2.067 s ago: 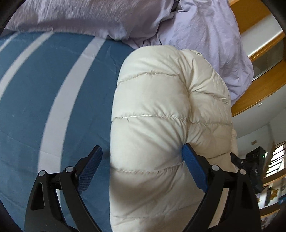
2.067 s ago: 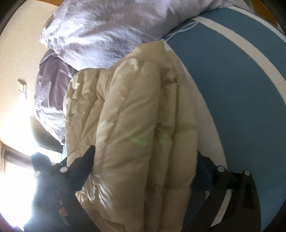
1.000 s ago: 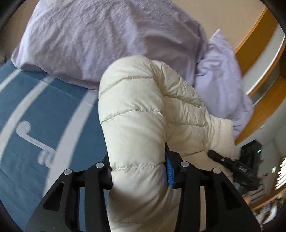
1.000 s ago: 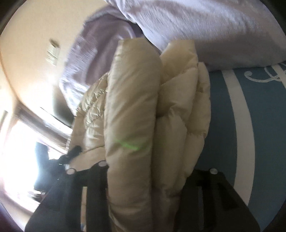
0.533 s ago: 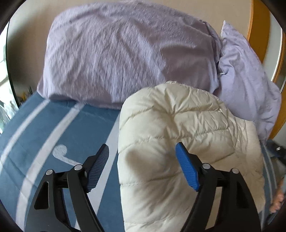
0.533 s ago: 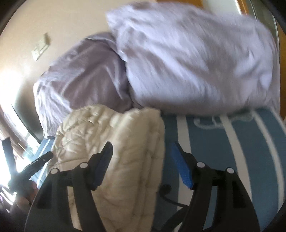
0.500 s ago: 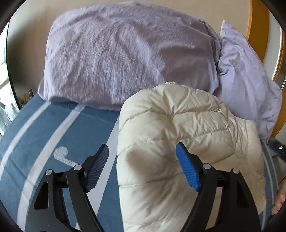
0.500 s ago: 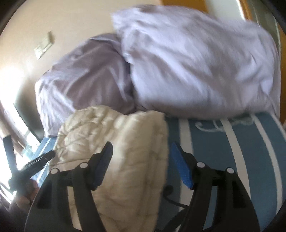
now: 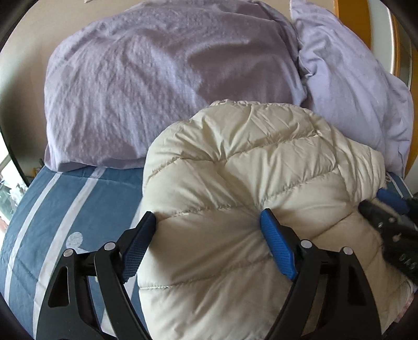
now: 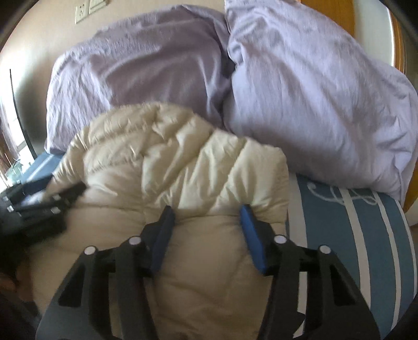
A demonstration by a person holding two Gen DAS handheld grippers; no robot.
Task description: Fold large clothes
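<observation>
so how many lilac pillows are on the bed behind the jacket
2. A large crinkled lilac pillow leans against the wall at back left, and a paler lilac pillow sits beside it at back right, touching it. The cream quilted puffer jacket could hide more behind it.

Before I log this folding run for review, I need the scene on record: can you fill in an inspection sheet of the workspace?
Surface: bed with a blue white-striped cover.
Job's things: cream puffer jacket, folded into a thick bundle, lying on the cover against the pillows.
Clutter: two lilac pillows, left one and right one, behind the jacket.
Grippers: left gripper straddles the bundle's left side, jaws opening, pads touching the fabric; right gripper is on the right side, jaws closing, pads denting the fabric.
Cables: nothing seen.
Surroundings: beige wall with a wall switch plate, wooden headboard, a window at the far left.
</observation>
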